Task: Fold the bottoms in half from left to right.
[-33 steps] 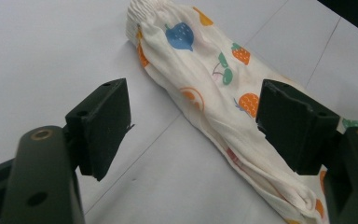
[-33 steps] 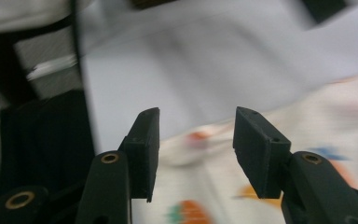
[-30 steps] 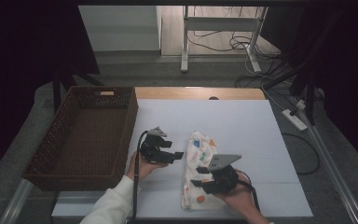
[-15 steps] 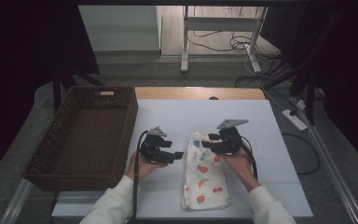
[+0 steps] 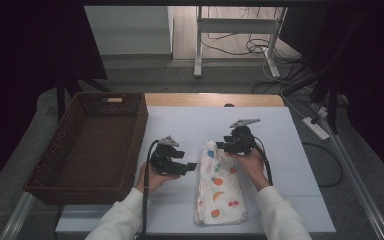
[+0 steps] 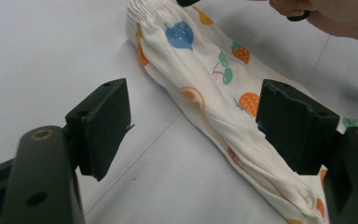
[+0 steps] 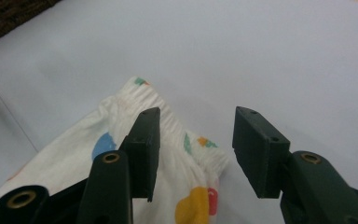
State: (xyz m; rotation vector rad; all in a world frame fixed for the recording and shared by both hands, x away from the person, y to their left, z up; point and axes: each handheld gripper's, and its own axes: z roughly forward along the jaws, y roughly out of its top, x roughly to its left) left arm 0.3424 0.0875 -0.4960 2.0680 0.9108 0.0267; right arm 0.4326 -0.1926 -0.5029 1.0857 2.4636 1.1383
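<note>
Right claw (image 7: 193,154) gaping, empty, over folded fruit-print garment's (image 5: 219,185) waistband; left claw (image 6: 193,135) likewise. Risk: shallow bite catches top layer, fold unravels.

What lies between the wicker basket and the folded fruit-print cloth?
The left claw in the person's hand, over bare white table, between basket and cloth, in the high view.

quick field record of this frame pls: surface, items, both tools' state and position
surface: white table
garment: folded fruit-print cloth, lying lengthwise at table centre
basket: brown wicker basket, at the table's left edge, nothing seen inside
left tool: left tool, open, beside the cloth's left edge, not touching it
right tool: right tool, open, at the cloth's far elastic end, gripping nothing
hands: one on each tool, white sleeves
</note>
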